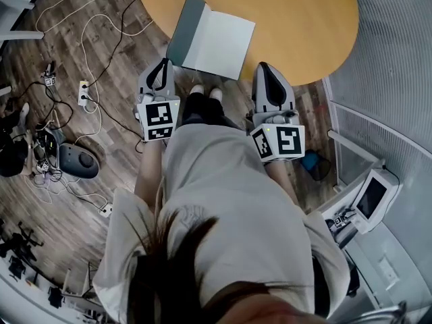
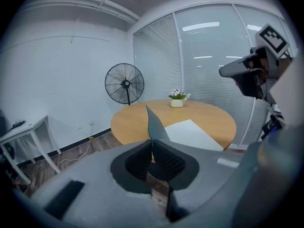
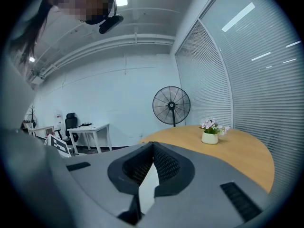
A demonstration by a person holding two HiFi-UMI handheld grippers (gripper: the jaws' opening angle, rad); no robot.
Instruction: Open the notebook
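A round wooden worktop stands on a dark plank floor strewn with cables. Past it are a black fan and blinds along a glass wall. A small flower pot sits on the worktop's far side. The notebook lies at the worktop's near edge, its white page flat and its grey cover raised at a tilt on the left. The left tool is closed, its tips just beside the cover's near corner; I cannot tell whether they pinch it. The right tool is closed too, near the notebook's right corner.
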